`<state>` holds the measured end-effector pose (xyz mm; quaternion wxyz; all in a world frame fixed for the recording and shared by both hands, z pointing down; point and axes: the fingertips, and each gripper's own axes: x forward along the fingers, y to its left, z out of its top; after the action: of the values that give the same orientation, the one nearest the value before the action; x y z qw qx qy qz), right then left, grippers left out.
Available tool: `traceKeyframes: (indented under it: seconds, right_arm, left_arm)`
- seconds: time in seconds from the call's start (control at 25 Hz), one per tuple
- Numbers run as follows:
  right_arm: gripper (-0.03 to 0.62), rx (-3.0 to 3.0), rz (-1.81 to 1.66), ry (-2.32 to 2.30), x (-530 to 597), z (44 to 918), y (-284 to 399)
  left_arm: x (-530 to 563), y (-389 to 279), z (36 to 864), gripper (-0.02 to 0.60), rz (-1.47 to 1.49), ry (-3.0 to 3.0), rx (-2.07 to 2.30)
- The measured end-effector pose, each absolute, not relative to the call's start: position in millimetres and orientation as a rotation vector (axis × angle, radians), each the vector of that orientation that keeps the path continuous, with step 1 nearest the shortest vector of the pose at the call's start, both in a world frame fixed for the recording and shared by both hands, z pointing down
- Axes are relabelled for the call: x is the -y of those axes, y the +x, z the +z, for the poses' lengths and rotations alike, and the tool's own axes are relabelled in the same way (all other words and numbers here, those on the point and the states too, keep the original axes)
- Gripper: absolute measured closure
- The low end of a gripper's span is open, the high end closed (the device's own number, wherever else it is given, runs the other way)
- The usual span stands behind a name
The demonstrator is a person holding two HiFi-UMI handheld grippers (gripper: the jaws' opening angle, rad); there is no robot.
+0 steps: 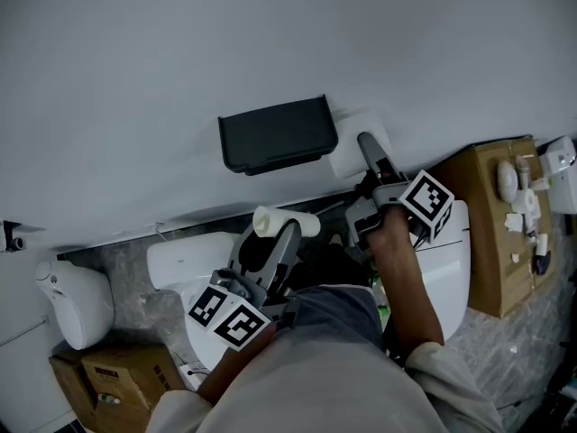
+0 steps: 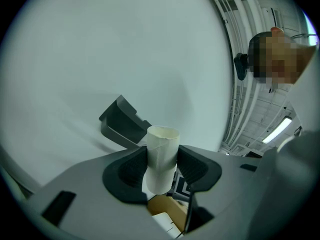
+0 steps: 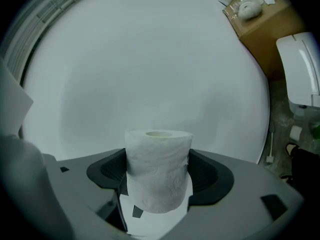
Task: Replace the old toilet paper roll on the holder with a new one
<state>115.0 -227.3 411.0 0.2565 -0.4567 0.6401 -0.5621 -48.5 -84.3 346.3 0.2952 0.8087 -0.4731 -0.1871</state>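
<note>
A bare cardboard tube point(image 2: 162, 154) is being gripped between the closed fingers point(image 2: 129, 171) of the left gripper point(image 2: 161, 170), at the lower centre of the head view, below the black holder point(image 1: 277, 134) that is being carried by the wall point(image 1: 135, 70). A full roll point(image 3: 159, 171) is being clamped between the fingers point(image 3: 210, 178) of the right gripper point(image 3: 159, 184), right of centre in the head view, just beside the holder's right end. Whether the roll is touching the wall cannot be told.
</note>
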Motion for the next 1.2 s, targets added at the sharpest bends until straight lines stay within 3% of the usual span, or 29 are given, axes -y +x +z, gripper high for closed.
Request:
traceKeyframes:
  seconds: [0.6, 0.92, 1.2]
  right_arm:
    - [0.209, -1.617, -1.611, -1.065, 225, 416, 91]
    - [0.209, -1.668, -1.645, -0.997, 189, 412, -20]
    - [0.209, -1.675, -1.642, -0.932, 204, 423, 8]
  left_arm:
    - [85, -52, 348, 0.402, -0.527, 2.127, 1.284]
    - [61, -140, 345, 0.401, -0.572, 2.101, 1.3]
    - [87, -107, 353, 0.402, -0.572, 2.069, 1.337]
